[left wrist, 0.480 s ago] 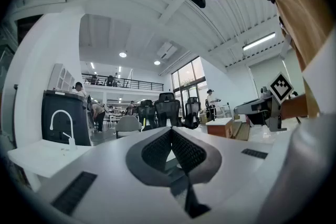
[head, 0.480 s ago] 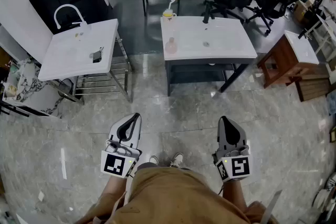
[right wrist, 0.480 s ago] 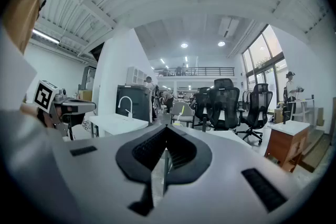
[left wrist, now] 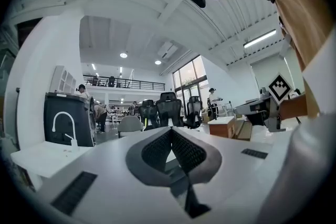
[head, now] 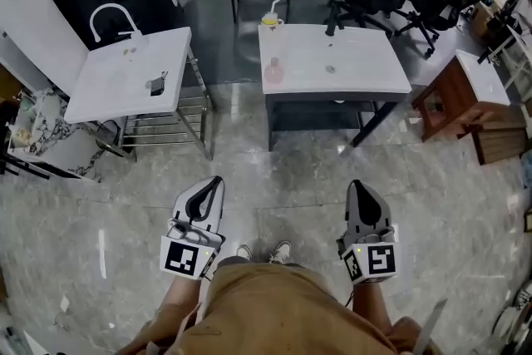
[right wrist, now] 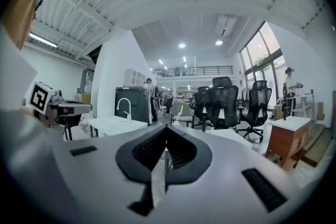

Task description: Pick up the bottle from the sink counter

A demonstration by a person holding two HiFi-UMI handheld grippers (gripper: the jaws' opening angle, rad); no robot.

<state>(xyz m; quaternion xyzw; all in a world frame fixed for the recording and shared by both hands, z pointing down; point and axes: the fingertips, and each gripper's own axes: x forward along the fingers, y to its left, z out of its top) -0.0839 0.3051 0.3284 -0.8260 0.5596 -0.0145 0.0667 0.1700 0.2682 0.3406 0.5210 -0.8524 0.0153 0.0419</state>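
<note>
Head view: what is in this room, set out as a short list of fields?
bottle: pinkish, upright at the sink counter's left edge, untouched
sink counter: white, ahead of the person
left claw: shut, empty, well short of the counter
right claw: shut, empty, beside the left
also: yellow cup at the counter's far left corner; second white counter to the left

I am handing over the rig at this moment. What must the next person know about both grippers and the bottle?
Left gripper: shut, empty, held low, pointing level.
Right gripper: the same.
Bottle: on the left edge of the sink counter ahead, out of reach, untouched.
Done: nothing yet.
Left: step closer, open a gripper, grip the bottle, lift it.
</note>
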